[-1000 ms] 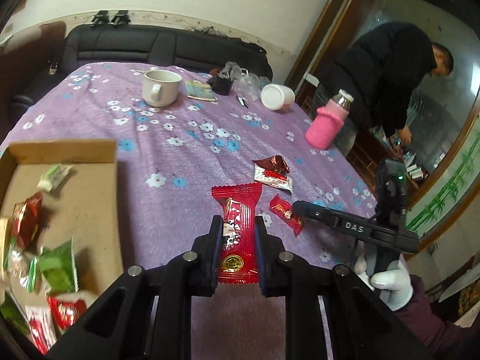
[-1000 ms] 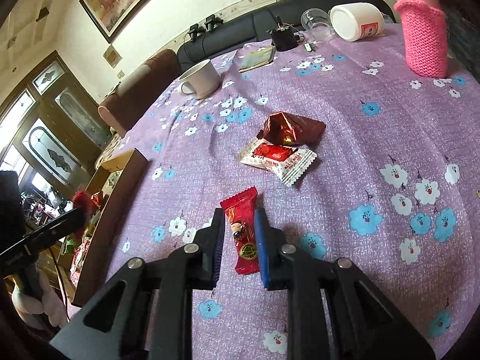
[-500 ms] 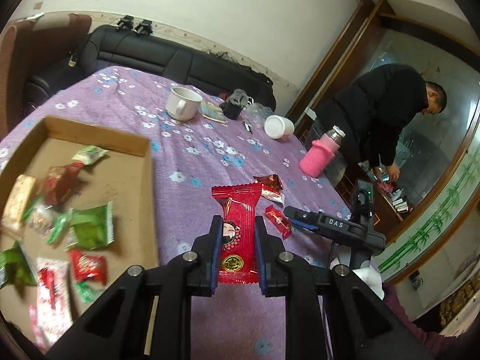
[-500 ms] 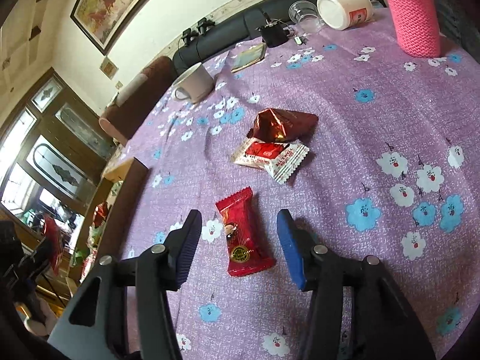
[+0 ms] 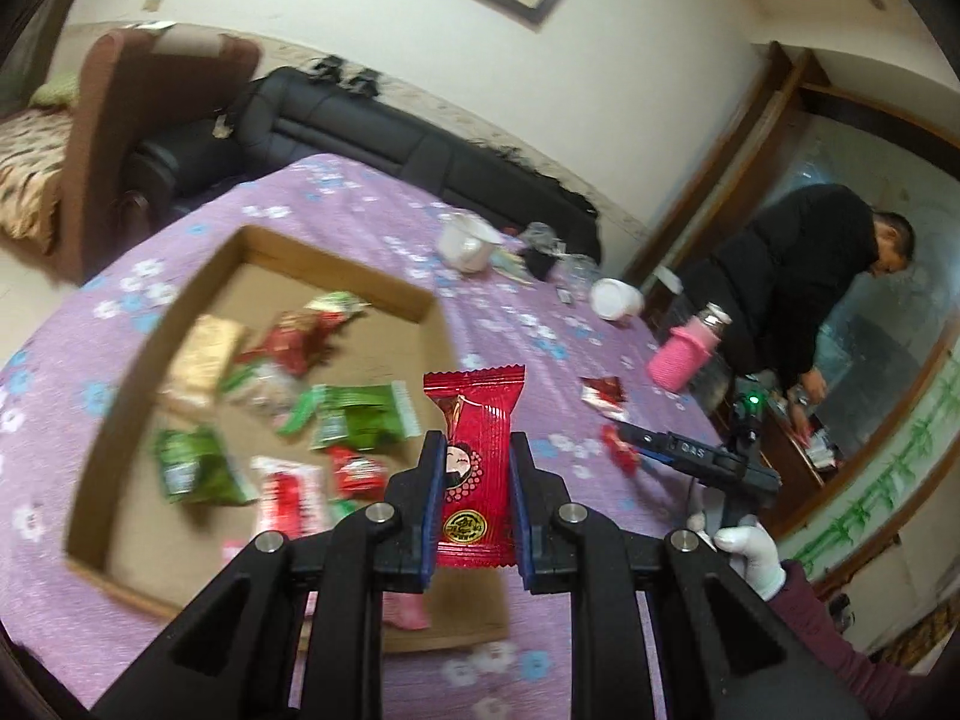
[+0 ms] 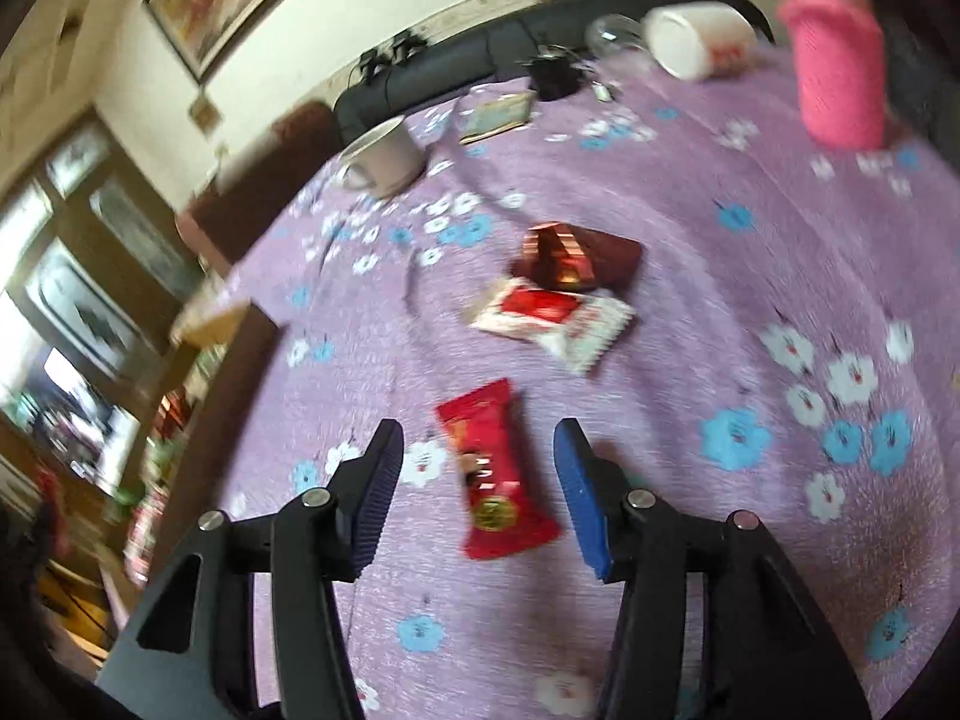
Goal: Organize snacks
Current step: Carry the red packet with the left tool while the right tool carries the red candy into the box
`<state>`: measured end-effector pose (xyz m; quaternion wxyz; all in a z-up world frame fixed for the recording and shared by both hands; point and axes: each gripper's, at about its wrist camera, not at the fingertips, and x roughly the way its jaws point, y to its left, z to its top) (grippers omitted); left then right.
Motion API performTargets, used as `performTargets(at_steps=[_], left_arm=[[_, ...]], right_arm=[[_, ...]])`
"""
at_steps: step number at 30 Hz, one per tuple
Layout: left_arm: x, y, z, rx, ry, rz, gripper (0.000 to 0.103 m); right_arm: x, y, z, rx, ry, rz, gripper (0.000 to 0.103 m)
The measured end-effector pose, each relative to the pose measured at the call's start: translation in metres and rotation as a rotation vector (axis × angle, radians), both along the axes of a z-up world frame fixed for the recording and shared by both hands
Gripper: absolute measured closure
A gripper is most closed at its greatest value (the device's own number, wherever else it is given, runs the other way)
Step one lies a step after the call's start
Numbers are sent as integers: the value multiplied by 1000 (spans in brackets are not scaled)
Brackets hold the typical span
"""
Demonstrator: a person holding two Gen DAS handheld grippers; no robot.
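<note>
**Left claw carries a packet by the box; right claw straddles the next one**

The cardboard box [image 5: 336,288] sits on the left of the surface, holding green and red snack packets. The left claw [image 5: 474,480] is clamped on a red candy packet [image 5: 477,450], long axis upright between the fingers, hanging over the box's near right corner; open floor inside lies just left and ahead. To the right, the right claw [image 6: 474,474] stands apart around a second red candy packet [image 6: 489,474] lying flat on the purple flowered tablecloth [image 6: 750,300], its long axis running roughly along the fingers. Bare cloth surrounds it; two more wrappers lie beyond.
</note>
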<state>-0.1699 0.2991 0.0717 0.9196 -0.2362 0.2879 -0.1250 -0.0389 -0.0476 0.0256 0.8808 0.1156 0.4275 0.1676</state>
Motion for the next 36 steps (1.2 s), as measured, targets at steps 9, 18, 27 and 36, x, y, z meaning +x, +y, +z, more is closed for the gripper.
performTargets(at_steps=[9,18,27,36], left_arm=[[5,27,-17,27,83,111,68],[-20,23,-2,33,15,133,46],[-34,31,2,1,-20,138,42],[-44,48,-6,-3,-6,178,39]], right_arm=[[-8,15,-7,-147,12,-26,78],[-32,20,16,-61,-9,27,80],[-52,76,50,80,-19,191,80],[-61,169,54,180,45,390,79]])
